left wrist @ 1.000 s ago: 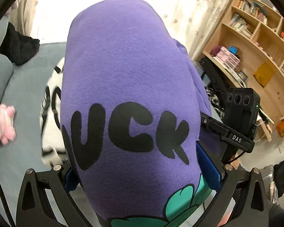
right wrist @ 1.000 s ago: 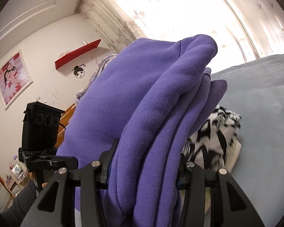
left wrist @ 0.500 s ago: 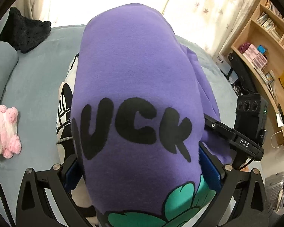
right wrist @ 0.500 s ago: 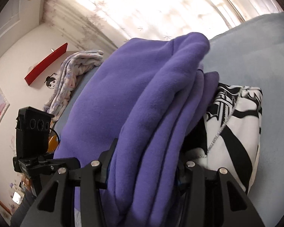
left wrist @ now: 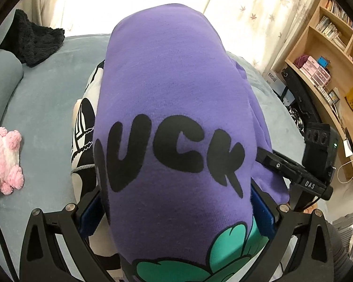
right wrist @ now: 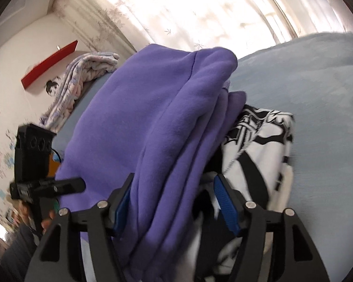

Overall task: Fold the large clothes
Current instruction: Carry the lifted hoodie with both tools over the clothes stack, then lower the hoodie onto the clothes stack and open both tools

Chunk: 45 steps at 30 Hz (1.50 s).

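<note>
My left tool (left wrist: 176, 213) is clamped on the folded purple sweatshirt (left wrist: 174, 98), which bulges forward between its blue pads. My right tool (right wrist: 174, 202) has just been opening: its left pad touches the fabric, while the right pad stands clear with a gap, the bundle between the jaws.

The sweatshirt sits directly ahead of both tools, resting on a folded black-and-white garment (right wrist: 258, 141) on the grey-blue bed (right wrist: 317, 82). I judge I am setting it down on that stack. To do it well, I should let the left tool release only once the bundle sits squarely, then draw both tools straight back so the layers do not drag open.

It is thick fleece, folded in several soft layers, with black lettering and a green print on top.
</note>
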Available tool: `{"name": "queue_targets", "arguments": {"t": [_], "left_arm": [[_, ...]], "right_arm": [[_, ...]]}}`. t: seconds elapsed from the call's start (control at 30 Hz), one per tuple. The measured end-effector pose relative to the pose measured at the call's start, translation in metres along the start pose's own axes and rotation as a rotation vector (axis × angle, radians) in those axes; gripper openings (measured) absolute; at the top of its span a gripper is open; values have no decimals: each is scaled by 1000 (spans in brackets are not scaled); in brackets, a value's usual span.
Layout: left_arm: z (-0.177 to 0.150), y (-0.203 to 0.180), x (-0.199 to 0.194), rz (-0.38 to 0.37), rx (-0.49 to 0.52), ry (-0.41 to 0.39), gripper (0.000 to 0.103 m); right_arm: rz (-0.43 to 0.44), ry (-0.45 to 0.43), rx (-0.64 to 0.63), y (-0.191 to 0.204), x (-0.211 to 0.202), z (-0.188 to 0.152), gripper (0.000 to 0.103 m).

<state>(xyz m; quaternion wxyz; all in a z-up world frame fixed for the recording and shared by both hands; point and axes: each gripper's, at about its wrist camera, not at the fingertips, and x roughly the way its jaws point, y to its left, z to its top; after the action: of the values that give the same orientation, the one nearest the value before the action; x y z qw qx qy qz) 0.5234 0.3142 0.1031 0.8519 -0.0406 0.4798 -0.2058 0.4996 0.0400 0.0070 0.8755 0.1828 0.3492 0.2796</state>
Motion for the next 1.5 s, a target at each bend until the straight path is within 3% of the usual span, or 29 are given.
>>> {"name": "queue_targets", "arguments": {"t": [0.13,0.37,0.57,0.63,0.7,0.83,1.0,1.17,1.27,1.33,1.37,1.5], "left_arm": [[-2,-5,-1,18,-5,-2,103],[-6,-25,-32,130,8,-59,103],[3,-64,-85,257,88,-264,103],[14,-73,-93,343,56,-352,103],[29,-78,-90,358,35,-384,103],[58,-82,-56,413,-7,-350,103],[71,-65,-8,550,-67,-273,103],[65,-30,-1,398,-182,-254,103],[56,-22,-2,390,-169,-280,103],[52,-14,-5,395,-182,-295,103],[50,-9,-5,380,-198,-293,103],[48,-15,-11,375,-181,-301,103]], "right_arm": [[-21,-8,-6,-1,-14,-5,65],[-107,-41,-72,19,-49,-6,65],[-189,-159,-88,54,-72,26,64],[-204,-165,-58,60,-61,45,56],[-218,-140,-47,66,-40,65,45],[-282,-130,-33,74,-1,89,40],[-334,-76,37,57,39,96,39],[-351,-29,91,30,52,84,32],[-351,-30,92,22,49,81,32],[-404,-23,45,19,51,78,32],[-397,-26,14,18,51,73,36],[-356,-73,25,24,32,64,37]]}}
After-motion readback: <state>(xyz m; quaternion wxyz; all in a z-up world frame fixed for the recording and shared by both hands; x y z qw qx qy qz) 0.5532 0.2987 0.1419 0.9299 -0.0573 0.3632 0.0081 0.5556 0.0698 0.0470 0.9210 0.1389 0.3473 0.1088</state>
